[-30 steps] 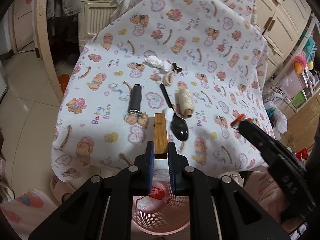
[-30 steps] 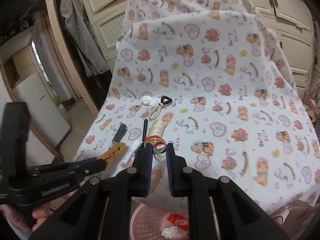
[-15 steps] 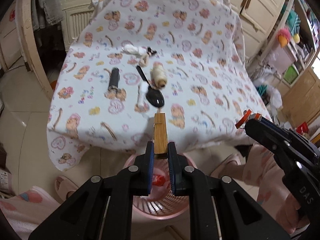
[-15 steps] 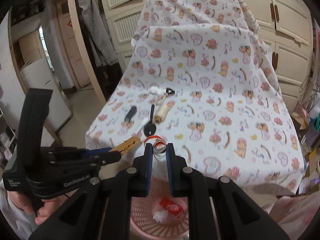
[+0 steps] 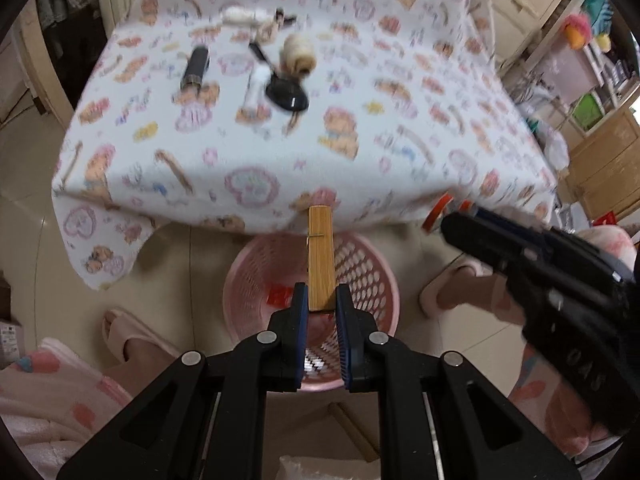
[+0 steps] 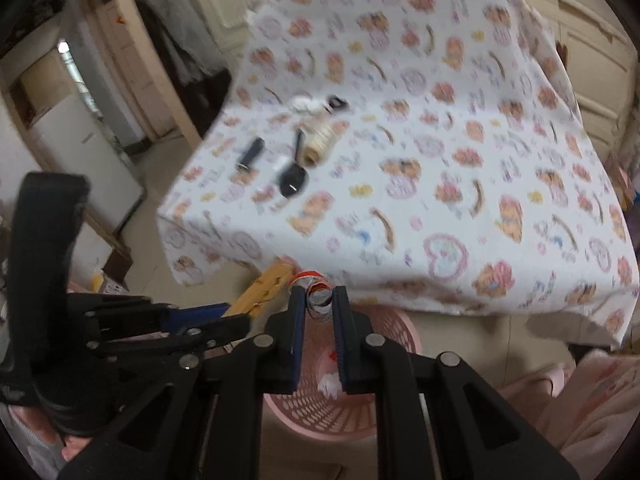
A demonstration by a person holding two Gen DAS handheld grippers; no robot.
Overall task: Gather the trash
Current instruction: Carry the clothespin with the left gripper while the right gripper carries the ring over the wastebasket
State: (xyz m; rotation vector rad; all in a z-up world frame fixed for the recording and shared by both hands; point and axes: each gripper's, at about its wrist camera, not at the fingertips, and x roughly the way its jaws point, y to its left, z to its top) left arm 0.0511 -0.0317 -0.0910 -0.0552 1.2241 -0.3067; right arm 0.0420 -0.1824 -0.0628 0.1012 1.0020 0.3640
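My left gripper (image 5: 322,296) is shut on a wooden clothespin (image 5: 320,258) and holds it above the pink perforated basket (image 5: 372,276) on the floor. My right gripper (image 6: 318,300) is shut on a small red-and-silver wrapper roll (image 6: 318,300) above the same basket (image 6: 400,332), which holds a red wrapper (image 5: 280,294) and white paper (image 6: 330,382). The left gripper with the clothespin (image 6: 260,288) shows in the right wrist view. The right gripper (image 5: 452,216) shows at the right of the left wrist view.
The table with the bear-print cloth (image 5: 360,140) bears a black spoon (image 5: 286,94), a thread spool (image 5: 296,56), a dark cylinder (image 5: 196,66), a white stick (image 5: 254,88) and crumpled tissue (image 5: 240,16). Slippered feet (image 5: 132,332) stand beside the basket. Cabinets stand behind.
Both grippers have pulled back from the table and tilted down over the basket, each still holding its item.
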